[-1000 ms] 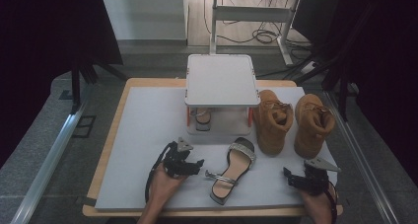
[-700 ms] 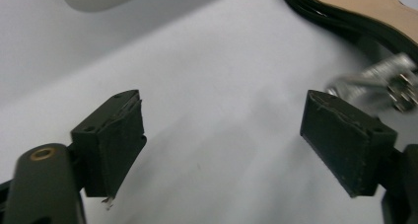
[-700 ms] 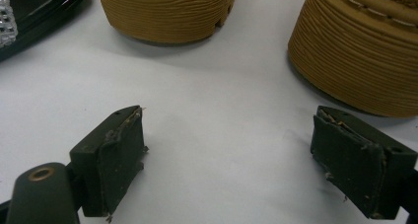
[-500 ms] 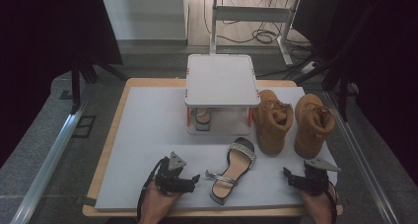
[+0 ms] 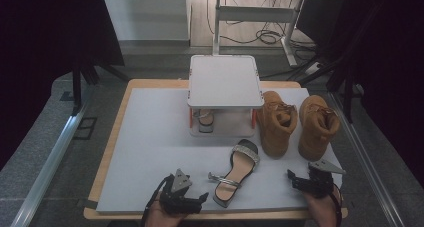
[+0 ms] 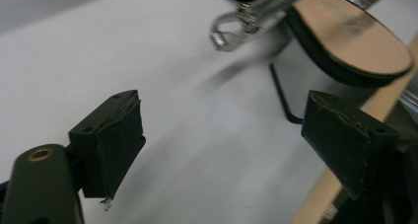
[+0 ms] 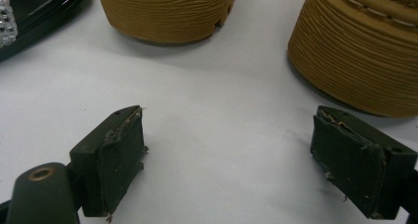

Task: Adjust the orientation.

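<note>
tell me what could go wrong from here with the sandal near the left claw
1. The sandal lies with its heel close to the near edge of the grey mat; a nudge from the left claw could push it off.
2. Its loose ankle strap and buckle stick out toward that open claw, whose jaws have just been opening with nothing between them; gripping only the strap would likely let the sandal dangle and swing.

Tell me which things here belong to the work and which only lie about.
In the work:
- sandal, flat on the mat, nearest the left gripper, jaws open, nothing between them
- second sandal under the rack

Lying about:
- two boots, upright
- right gripper, open
- mat
</note>
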Demonstrator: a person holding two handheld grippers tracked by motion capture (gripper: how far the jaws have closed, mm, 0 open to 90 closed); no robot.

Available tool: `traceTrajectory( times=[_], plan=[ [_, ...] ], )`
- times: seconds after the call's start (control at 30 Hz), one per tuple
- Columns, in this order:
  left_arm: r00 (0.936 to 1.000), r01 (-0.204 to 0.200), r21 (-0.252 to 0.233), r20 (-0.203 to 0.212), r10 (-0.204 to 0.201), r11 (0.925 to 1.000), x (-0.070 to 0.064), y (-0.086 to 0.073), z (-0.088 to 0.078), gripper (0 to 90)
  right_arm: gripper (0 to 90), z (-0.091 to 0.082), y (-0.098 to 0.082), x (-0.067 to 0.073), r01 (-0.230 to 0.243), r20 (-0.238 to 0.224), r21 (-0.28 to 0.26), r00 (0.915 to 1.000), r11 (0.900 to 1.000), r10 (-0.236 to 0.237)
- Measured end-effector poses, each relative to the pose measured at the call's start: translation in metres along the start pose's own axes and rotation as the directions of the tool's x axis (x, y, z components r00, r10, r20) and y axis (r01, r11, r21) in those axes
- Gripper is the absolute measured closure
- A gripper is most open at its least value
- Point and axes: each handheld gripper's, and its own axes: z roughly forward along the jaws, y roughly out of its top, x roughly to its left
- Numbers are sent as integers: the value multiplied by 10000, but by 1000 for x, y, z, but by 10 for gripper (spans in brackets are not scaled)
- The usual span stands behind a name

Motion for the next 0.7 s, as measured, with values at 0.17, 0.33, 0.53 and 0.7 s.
traceTrajectory(
  times=[0.17,0.33,0.53,0.7],
  plan=[
    [9997,-97,55,245,96,9999,-11,-3,3,146,128,0,0,0,-1,1,1,10000,10000,1],
    [9990,-398,78,223,396,9992,-20,1,7,146,128,0,0,0,0,0,0,10000,10000,0],
    [9983,-503,186,318,497,9986,-25,4,14,145,128,0,0,0,-5,2,-4,10000,10000,5],
    [9967,-653,236,506,641,9976,-29,7,19,136,128,0,0,0,-10,2,-4,10000,10000,10]
  ],
)
